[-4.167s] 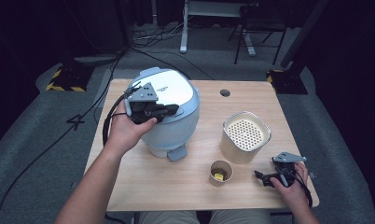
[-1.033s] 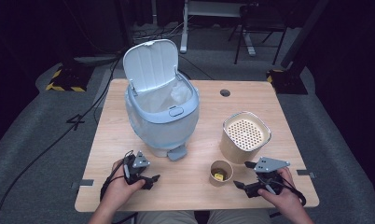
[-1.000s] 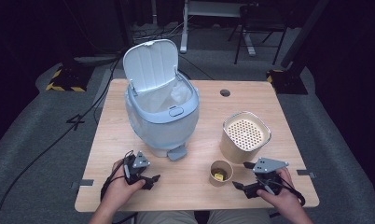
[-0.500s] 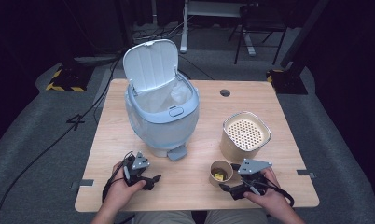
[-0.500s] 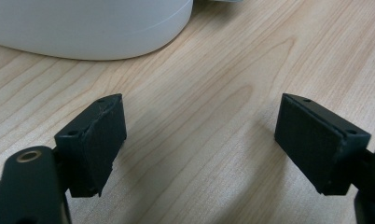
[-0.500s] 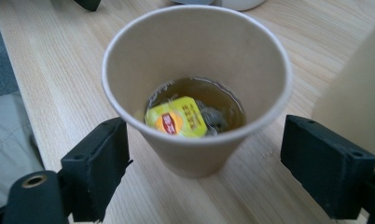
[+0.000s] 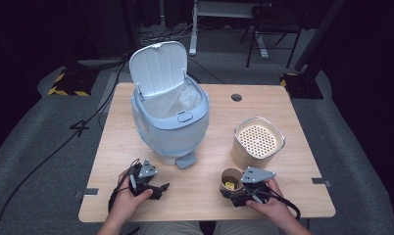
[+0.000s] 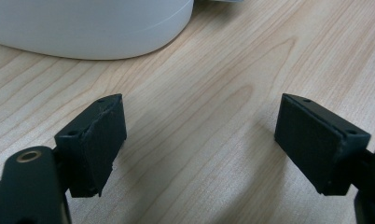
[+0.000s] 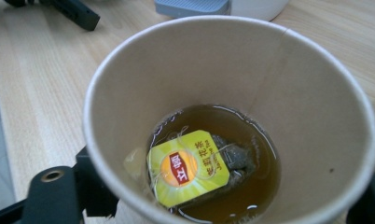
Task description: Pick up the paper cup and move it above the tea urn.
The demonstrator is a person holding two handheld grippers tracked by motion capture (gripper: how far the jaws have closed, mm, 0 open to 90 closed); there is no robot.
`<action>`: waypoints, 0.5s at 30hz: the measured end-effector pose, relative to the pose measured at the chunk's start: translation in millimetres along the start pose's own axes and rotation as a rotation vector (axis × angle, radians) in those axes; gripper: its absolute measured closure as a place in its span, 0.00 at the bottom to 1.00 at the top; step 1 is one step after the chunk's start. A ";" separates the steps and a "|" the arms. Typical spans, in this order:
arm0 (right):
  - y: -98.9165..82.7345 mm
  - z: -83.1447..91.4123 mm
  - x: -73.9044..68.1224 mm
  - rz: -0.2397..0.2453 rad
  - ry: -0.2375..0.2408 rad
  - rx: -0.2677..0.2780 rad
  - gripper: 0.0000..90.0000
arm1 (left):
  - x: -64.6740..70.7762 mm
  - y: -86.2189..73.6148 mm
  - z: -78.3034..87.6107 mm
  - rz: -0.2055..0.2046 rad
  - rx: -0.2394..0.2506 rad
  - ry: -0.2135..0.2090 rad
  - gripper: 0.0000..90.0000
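A paper cup point(image 7: 230, 178) stands at the table's front right, holding brown tea and a tea bag with a yellow tag point(image 9: 188, 168). My right gripper point(image 7: 230, 191) lies level on the table with its jaws on either side of the cup's wall point(image 9: 232, 70). These jaws have just been closing and now press on the cup. At the front left my left gripper point(image 7: 160, 188) rests on the wood, open, with bare table between its pads point(image 8: 199, 144).
A pale blue pedal bin point(image 7: 170, 122) with a white liner stands mid-table, its lid point(image 7: 158, 66) raised and its pedal point(image 7: 185, 160) facing the front. A tan canister with a perforated top point(image 7: 258, 142) stands just behind the cup. The wooden table point(image 7: 293, 112) ends close behind both hands.
My right hand has slid left and down to the cup, and its jaws have closed around it. The left hand has kept still. The bin's lid, shut in the oldest frame, stands open.
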State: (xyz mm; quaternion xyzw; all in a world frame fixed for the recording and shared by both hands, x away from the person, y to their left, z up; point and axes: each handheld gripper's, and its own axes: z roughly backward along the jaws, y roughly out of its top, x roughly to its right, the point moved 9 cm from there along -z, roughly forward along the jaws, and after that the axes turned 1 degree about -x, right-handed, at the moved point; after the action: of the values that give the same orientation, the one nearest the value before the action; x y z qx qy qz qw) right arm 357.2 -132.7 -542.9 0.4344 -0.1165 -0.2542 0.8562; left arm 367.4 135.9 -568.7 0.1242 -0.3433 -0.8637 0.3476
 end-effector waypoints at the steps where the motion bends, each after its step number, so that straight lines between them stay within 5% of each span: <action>1: 0.2 -0.6 0.3 -0.004 -0.005 0.009 0.28 | 0.0 0.0 0.0 0.000 0.000 0.000 0.19; 15: 3.1 6.8 2.0 0.016 0.008 0.041 0.32 | 0.1 0.2 -0.2 0.003 0.000 0.001 0.19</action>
State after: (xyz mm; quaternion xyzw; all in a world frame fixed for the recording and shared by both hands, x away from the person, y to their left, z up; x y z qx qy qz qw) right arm 357.1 -136.8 -536.4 0.4517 -0.1219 -0.2430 0.8497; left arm 367.5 135.6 -568.7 0.1240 -0.3433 -0.8630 0.3492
